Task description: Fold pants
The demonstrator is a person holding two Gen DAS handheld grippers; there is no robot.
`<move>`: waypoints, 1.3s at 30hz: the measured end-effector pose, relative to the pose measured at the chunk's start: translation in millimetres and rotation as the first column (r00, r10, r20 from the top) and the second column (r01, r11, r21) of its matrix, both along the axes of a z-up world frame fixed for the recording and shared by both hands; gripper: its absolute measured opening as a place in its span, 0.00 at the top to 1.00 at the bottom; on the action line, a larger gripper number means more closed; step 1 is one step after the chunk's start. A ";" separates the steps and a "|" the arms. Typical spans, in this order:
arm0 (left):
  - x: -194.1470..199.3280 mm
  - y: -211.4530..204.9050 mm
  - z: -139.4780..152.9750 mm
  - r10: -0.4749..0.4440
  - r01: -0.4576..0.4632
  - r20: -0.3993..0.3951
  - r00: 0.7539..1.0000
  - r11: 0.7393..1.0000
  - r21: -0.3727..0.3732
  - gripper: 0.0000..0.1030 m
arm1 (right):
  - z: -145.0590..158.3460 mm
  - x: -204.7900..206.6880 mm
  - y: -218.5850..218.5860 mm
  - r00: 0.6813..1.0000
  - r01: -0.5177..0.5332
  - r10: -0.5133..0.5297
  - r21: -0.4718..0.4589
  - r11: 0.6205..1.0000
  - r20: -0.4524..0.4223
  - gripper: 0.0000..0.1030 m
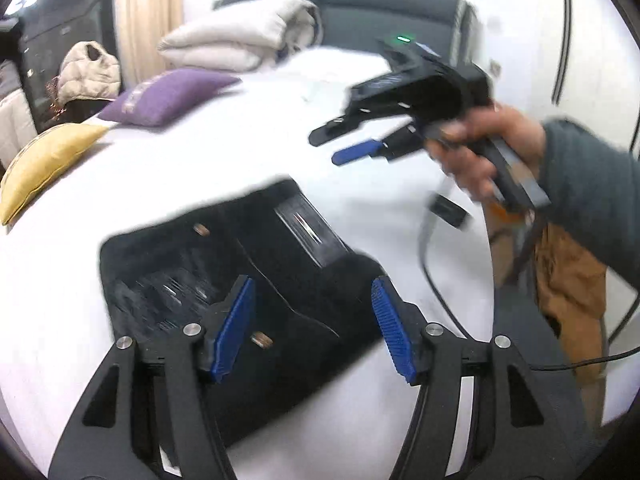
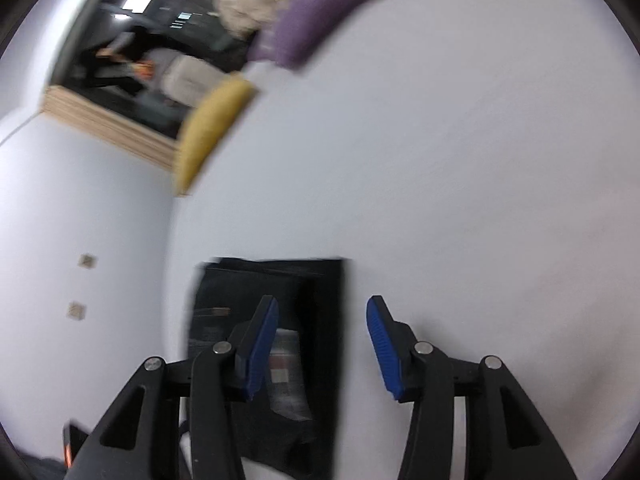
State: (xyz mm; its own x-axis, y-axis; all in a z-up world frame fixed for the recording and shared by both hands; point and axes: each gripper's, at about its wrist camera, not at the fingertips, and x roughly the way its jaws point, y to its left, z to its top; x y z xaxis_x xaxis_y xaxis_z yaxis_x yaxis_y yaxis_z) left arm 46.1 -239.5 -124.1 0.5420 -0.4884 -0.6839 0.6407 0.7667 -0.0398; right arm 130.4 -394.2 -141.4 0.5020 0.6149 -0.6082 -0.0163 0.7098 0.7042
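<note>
Right gripper (image 2: 322, 344) with blue pads parted and nothing between them, poised above white bedding (image 2: 460, 160). Folded dark pants (image 2: 316, 292) lying flat below, partly behind the left finger. Farther off, at the bed's edge, a yellow cushion (image 2: 212, 128) and a purple cushion (image 2: 320, 20).

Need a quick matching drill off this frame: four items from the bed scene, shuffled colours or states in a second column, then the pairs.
Items:
1. pants
2. front cushion
3. back cushion
4. left claw

Colour or state:
A. purple
B. open, nothing between its pads
C. yellow
D. dark, folded flat on the white bed

Pairs: 1-D, 2-C, 3-A, 4-B
</note>
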 end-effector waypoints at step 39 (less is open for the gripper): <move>210.1 116.6 -106.0 0.161 -0.191 -0.356 0.920 0.980 -0.049 0.43 | -68.0 -13.7 52.7 0.980 -0.132 0.141 0.075 0.988 -0.142 0.62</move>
State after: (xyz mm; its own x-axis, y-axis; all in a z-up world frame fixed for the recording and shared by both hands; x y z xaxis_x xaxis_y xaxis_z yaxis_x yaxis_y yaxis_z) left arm 256.2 -122.9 -230.1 0.3587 -0.4688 -0.8072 0.4299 0.8505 -0.3029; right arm 116.7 -341.5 -209.4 0.3192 0.7122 -0.6252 -0.0035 0.6606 0.7507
